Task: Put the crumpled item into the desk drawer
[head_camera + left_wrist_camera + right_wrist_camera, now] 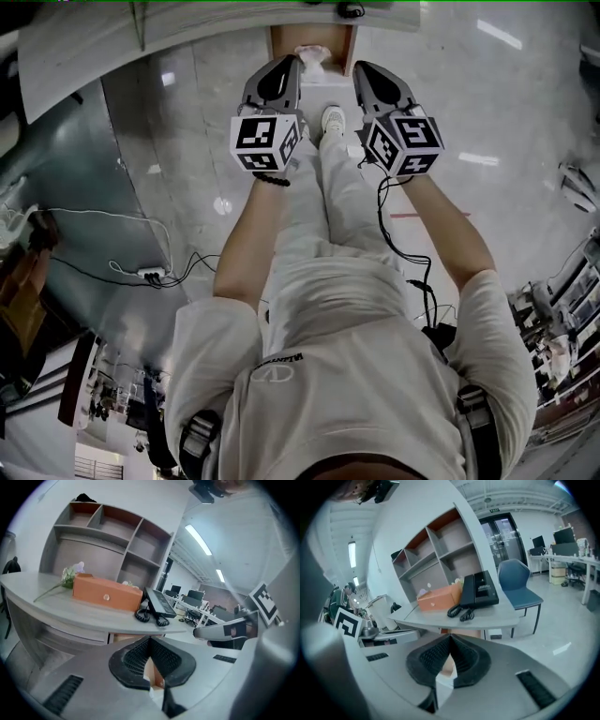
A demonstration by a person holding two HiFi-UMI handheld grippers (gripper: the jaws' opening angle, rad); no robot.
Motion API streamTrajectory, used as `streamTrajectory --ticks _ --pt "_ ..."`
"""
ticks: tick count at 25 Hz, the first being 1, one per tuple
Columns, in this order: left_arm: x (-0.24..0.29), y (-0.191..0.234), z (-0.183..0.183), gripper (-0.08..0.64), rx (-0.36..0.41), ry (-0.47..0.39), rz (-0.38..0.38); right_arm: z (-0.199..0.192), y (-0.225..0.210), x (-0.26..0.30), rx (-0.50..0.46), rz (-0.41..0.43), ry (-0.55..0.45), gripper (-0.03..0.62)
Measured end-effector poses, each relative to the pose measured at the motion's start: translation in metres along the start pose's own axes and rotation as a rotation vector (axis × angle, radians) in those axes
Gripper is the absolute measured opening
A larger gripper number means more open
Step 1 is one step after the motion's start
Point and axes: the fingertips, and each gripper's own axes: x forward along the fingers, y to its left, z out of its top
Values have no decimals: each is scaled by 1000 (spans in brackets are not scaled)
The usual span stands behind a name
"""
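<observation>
In the middle of the head view, the left gripper (285, 67) and right gripper (366, 75) are held side by side at arm's length, noses toward the top edge. Each gripper's own view shows its black ribbed pads (136, 660) closed tip to tip with nothing caught between them. Past and between the tips, at top centre, the crumpled item (310, 54) lies inside the open drawer (280, 42) under the desk (187, 42). It is a small pale lump, and its long axis and heading cannot be made out. Neither gripper holds it.
</observation>
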Motion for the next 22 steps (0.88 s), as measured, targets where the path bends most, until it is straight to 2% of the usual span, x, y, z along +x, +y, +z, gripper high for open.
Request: streamTrajectory --ticks 7,14,19,22 --pt "-67 -16 72 2 40 -71 3 80 21 -73 -51 -5 -109 2" --pt "-136 -21 148 2 68 -175 90 144 27 -157 -88 -33 -215 2" --pt "-177 -54 202 2 132 -267 57 180 31 -219 -112 -62 -310 2" --pt "-215 -81 219 2 147 -299 46 185 39 -258 -103 -64 -324 2"
